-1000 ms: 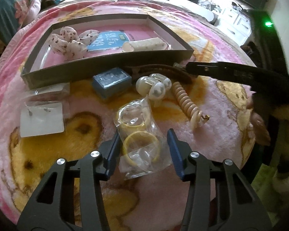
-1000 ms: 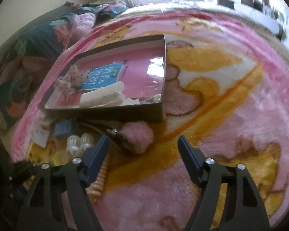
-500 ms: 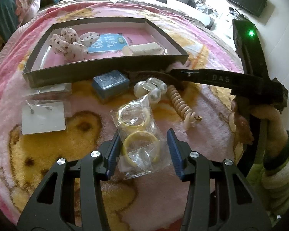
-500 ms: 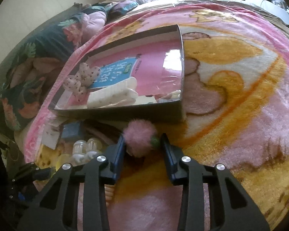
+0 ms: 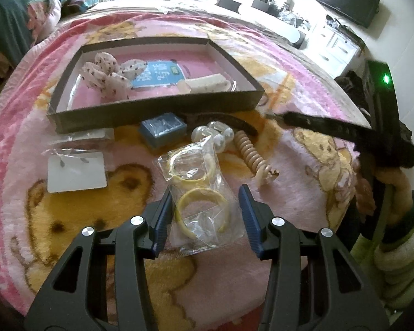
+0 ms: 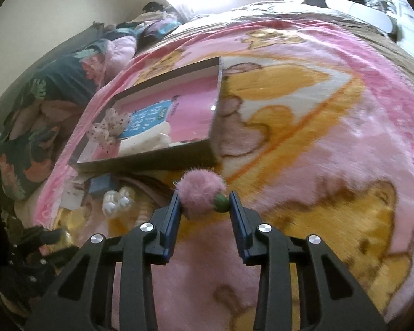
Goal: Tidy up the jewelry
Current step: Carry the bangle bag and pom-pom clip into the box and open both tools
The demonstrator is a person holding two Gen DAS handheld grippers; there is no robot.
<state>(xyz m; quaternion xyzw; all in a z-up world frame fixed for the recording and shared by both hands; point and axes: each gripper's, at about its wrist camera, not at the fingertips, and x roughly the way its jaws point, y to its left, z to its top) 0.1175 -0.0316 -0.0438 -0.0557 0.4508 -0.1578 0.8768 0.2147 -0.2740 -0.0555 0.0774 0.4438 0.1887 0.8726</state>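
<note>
A shallow dark box (image 5: pixel 157 107) with a pink floor lies on the pink blanket; it holds dotted bows (image 5: pixel 107 74) and a white clip (image 5: pixel 207 84). It also shows in the right wrist view (image 6: pixel 151 160). My right gripper (image 6: pixel 204 205) is shut on a fluffy pink pom-pom hair piece (image 6: pixel 200 193) with a green tip, held above the blanket near the box's corner. My left gripper (image 5: pixel 205 207) is open around a clear bag of yellow bangles (image 5: pixel 198 190), its fingers not touching the bag.
In front of the box lie a small blue box (image 5: pixel 162 129), clear bead clips (image 5: pixel 215 135), a beige spiral hair tie (image 5: pixel 252 154), a dark brown hair clip (image 5: pixel 229 120) and white earring cards (image 5: pixel 76 169). The bed edge is at right.
My right gripper closed on the pink pom-pom and lifted it off the blanket. My left gripper stayed open around the bangle bag.
</note>
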